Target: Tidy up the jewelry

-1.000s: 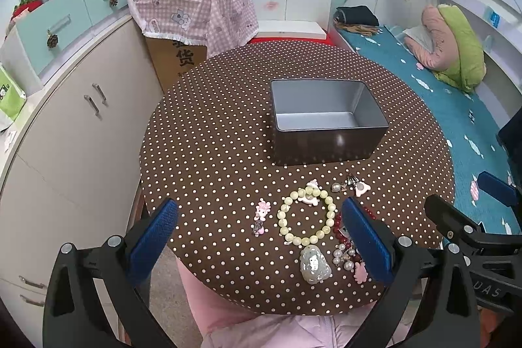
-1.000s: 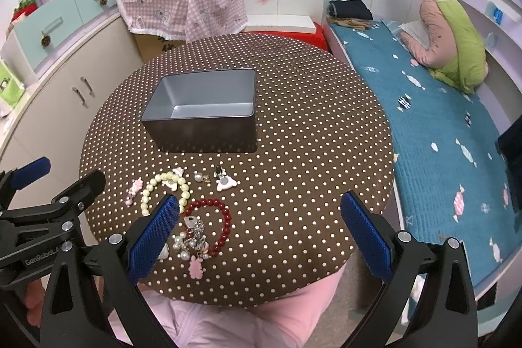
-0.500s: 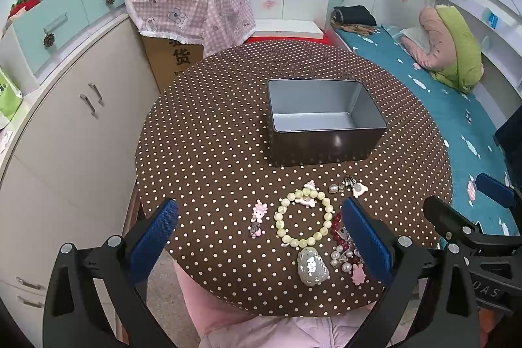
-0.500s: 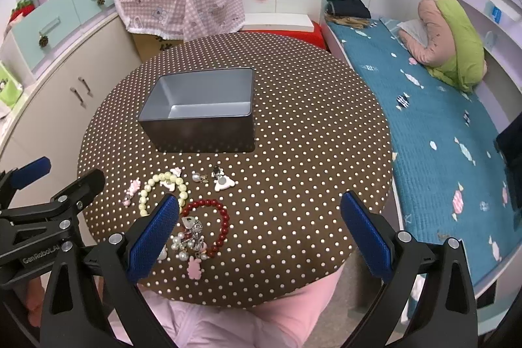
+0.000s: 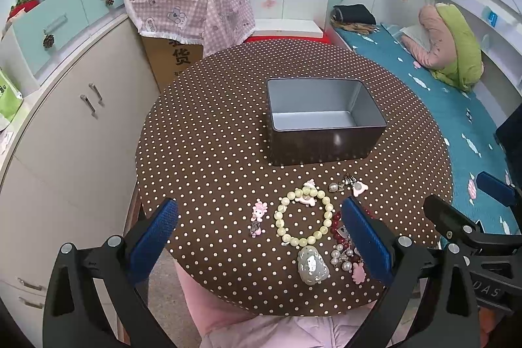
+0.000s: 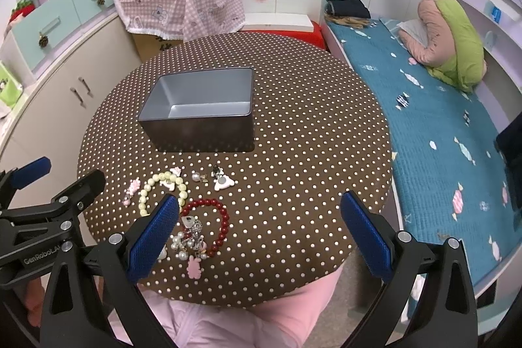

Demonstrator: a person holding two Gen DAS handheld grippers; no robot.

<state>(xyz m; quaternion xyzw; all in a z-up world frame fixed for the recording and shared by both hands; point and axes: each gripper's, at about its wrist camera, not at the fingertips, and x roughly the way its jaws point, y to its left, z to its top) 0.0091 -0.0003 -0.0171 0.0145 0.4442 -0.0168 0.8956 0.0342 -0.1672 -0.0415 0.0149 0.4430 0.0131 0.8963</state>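
Both claws, left (image 5: 261, 234) and right (image 6: 259, 229), spread wide and empty above near-edge jewelry (image 6: 195, 230) on the tabletop (image 6: 293, 136), open tin (image 5: 323, 123) farther back.

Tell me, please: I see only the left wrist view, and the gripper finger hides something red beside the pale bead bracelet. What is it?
Observer: It is a red bead bracelet, a full closed loop lying flat on the table.
Operator: Is anything inside the loop?
Observer: Yes. A cluster of pearls and silver charms lies across its near left part.
Operator: Does the right gripper hold something?
Observer: No. The right gripper is open, with only bare table between its fingers.
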